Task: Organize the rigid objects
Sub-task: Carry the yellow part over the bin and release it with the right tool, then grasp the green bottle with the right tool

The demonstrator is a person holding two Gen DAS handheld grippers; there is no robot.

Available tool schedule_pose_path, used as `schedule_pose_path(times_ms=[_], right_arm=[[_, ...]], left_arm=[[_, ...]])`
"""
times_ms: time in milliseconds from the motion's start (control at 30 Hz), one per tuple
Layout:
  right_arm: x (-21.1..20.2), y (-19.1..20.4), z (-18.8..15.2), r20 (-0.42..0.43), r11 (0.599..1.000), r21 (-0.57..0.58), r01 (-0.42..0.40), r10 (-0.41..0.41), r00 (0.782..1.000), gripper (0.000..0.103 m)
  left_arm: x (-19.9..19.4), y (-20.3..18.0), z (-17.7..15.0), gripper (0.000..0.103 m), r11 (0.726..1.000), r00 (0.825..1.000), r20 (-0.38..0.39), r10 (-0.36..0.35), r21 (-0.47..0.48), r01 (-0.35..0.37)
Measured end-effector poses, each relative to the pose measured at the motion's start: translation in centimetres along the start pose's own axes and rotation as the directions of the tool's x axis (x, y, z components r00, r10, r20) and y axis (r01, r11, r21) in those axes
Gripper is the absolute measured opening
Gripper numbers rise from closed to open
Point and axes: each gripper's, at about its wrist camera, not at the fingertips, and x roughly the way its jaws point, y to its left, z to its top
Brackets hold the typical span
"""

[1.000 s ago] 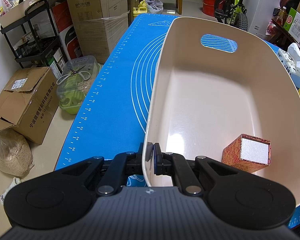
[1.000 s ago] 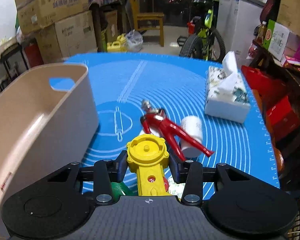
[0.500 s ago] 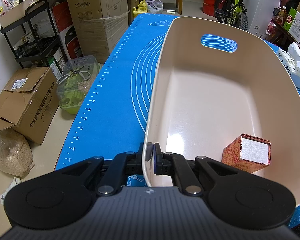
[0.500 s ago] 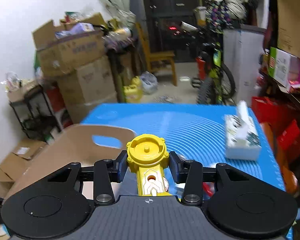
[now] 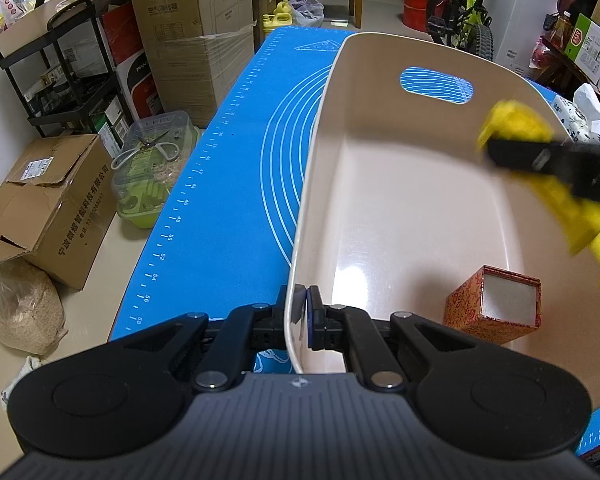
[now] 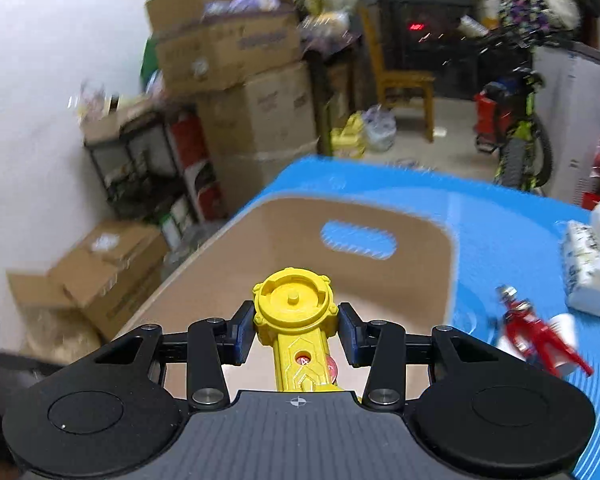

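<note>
Gripping one bin point(image 5: 316, 168) rim, left gripper point(image 5: 303, 304), right gripper point(image 6: 296, 330) clutching one yellow toy point(image 6: 294, 312), one box point(image 5: 494, 308) inside.

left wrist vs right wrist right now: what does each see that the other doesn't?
Left wrist only: the left gripper clamped on the near rim of the beige bin, and the red patterned box inside it.

Right wrist only: the red figure and white cup lying on the blue mat.

Both: the bin, the mat, the tissue box, and the yellow toy held by the right gripper.
</note>
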Motion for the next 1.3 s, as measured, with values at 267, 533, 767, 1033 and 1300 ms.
schedule_pose_path(times_ms=[267,533,767,1033,1300], right_arm=[[2.9,2.1,-1.9,-0.167,0.991,-0.129,0.031,-0.053,0.985,0.048],[1.9,0.8,-1.8,-0.166,0.996,-0.082,0.023,-0.036,0.985,0.06],[-1.5,-1.5,-0.5,-0.064,0.997,-0.057,0.051,-0.054,0.996,0.072],[-4.1,-6.4,0.0,0.004,0.993,0.008,0.115,-0.115,0.993,0.072],[-4.7,-11.9,-2.3,0.003,0.976,0.001,0.22,-0.22,0.976,0.072]], left_arm=[[0.0,0.0,0.0,0.009,1.0,1.0,-0.001,-0.001,0.0,0.001],[0.0,-0.1,0.1,0.009,1.0,1.0,-0.002,0.0,0.0,0.0],[0.0,-0.1,0.1,0.009,1.0,1.0,-0.002,0.001,0.002,-0.001],[0.0,-0.2,0.1,0.009,1.0,1.0,-0.002,0.003,0.004,-0.003],[0.0,-0.2,0.1,0.009,1.0,1.0,-0.001,0.0,0.007,0.0]])
